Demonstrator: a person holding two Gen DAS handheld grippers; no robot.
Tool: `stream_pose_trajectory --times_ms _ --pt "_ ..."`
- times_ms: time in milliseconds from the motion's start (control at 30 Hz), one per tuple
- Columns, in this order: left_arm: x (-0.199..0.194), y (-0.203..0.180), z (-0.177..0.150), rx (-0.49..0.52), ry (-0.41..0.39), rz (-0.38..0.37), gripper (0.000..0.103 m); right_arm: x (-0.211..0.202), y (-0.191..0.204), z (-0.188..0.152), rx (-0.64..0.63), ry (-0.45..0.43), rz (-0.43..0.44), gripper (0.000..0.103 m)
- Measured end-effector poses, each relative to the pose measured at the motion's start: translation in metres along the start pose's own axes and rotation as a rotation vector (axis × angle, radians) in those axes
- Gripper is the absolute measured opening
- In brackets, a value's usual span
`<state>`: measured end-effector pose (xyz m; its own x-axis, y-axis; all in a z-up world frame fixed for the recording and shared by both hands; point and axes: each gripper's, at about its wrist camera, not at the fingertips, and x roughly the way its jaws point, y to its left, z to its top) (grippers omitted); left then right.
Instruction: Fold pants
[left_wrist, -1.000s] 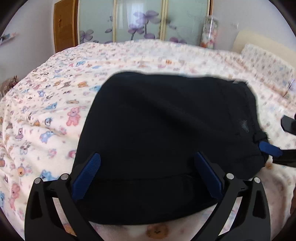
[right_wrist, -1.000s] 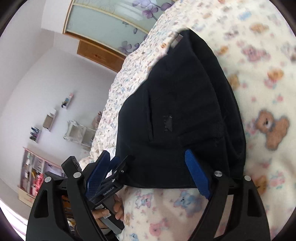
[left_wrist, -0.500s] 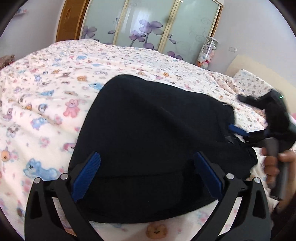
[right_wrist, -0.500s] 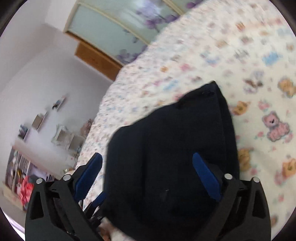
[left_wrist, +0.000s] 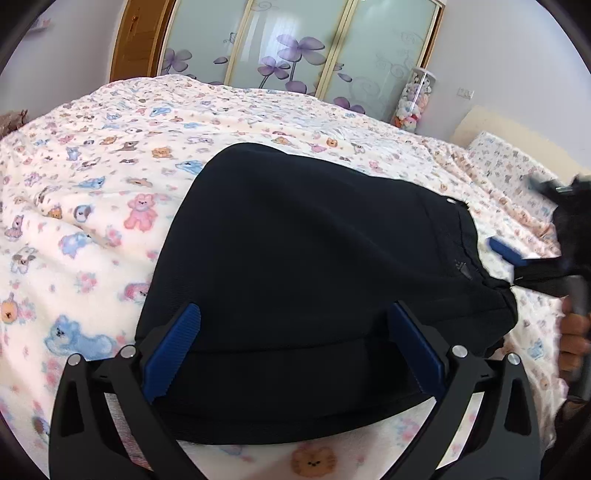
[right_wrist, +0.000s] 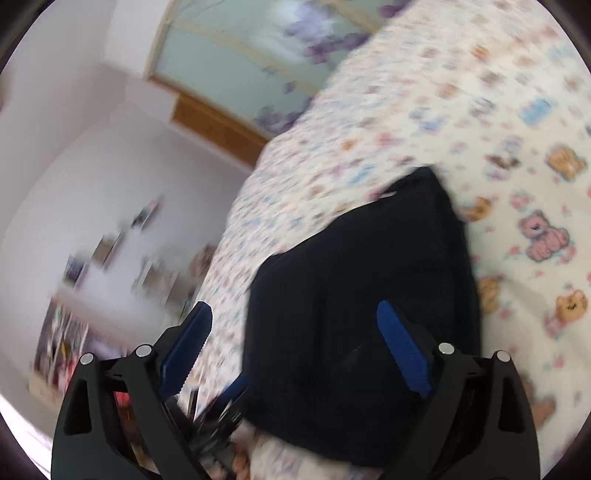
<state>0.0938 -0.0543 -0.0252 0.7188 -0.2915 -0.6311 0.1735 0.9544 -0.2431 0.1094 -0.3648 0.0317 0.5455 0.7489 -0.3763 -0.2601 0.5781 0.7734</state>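
The black pants (left_wrist: 314, 277) lie folded into a compact pile on the bed, their waistband end toward the right. My left gripper (left_wrist: 295, 350) stands open over the near edge of the pile, its blue pads wide apart and clear of the cloth. In the blurred right wrist view the pants (right_wrist: 362, 295) fill the lower middle. My right gripper (right_wrist: 295, 347) hovers beside the pile with its jaws opening; only cloth shows between them, and the pads do not press on it. In the left wrist view one of its blue fingertips (left_wrist: 506, 253) shows just off the pile's right edge, with a hand (left_wrist: 572, 332) on its handle.
A cream blanket with cartoon animals (left_wrist: 92, 184) covers the bed. Behind it stand sliding wardrobe doors with purple flowers (left_wrist: 295, 44) and a clear tube of plush toys (left_wrist: 412, 99). A pillow (left_wrist: 509, 166) lies at the far right. Wall shelves (right_wrist: 103, 254) show blurred.
The right gripper has drawn back from the pants' right edge, risen a little, and its jaws have spread wider. The left gripper has stayed over the near edge, tilting slightly.
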Motion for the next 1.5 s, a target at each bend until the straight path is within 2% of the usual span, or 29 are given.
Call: stream_pose_trajectory --times_ms 67,133,233,267,367,567,733,800,900,1033,1133,1200,1267,1400,1500 --pt "0.002 -0.005 0.000 0.024 0.010 0.031 0.101 0.002 0.020 -0.010 -0.083 0.095 0.004 0.098" --pt "0.003 -0.005 0.001 0.032 0.014 0.041 0.101 0.006 0.032 -0.020 -0.147 0.167 -0.044 0.098" --pt "0.003 -0.005 0.000 0.028 0.013 0.036 0.101 0.018 0.018 -0.033 -0.111 0.267 -0.154 0.098" --pt "0.003 -0.005 0.000 0.029 0.013 0.035 0.101 0.024 0.004 -0.036 -0.060 0.294 -0.143 0.098" --pt "0.006 -0.006 0.001 0.043 0.022 0.052 0.101 0.023 -0.008 -0.038 -0.002 0.282 -0.105 0.098" --pt "0.006 -0.005 0.001 0.039 0.021 0.048 0.101 0.033 0.003 -0.038 -0.057 0.298 -0.151 0.102" --pt "0.005 -0.004 0.001 0.037 0.021 0.047 0.101 0.015 0.021 -0.034 -0.094 0.281 -0.122 0.102" --pt "0.005 -0.004 0.001 0.040 0.022 0.052 0.101 0.014 0.023 -0.035 -0.096 0.295 -0.127 0.102" --pt "0.005 -0.005 0.001 0.045 0.022 0.055 0.101 0.033 0.002 -0.041 -0.056 0.354 -0.156 0.102" --pt "0.005 -0.005 0.001 0.045 0.025 0.057 0.101 0.030 0.007 -0.038 -0.069 0.344 -0.150 0.102" --pt "0.006 -0.004 0.002 0.037 0.024 0.048 0.101 0.001 0.016 -0.021 -0.095 0.196 -0.112 0.102" --pt "0.006 -0.004 0.001 0.038 0.024 0.050 0.101 -0.019 0.002 -0.009 -0.044 0.075 -0.161 0.102" --pt "0.006 -0.004 0.001 0.039 0.025 0.052 0.101 -0.023 -0.022 -0.004 0.031 0.036 -0.220 0.102" --pt "0.006 -0.005 0.001 0.038 0.024 0.050 0.101 -0.010 -0.061 -0.003 0.152 0.066 -0.226 0.102" --pt "0.006 -0.005 0.001 0.038 0.024 0.050 0.101 0.002 -0.073 -0.004 0.172 0.094 -0.201 0.102"
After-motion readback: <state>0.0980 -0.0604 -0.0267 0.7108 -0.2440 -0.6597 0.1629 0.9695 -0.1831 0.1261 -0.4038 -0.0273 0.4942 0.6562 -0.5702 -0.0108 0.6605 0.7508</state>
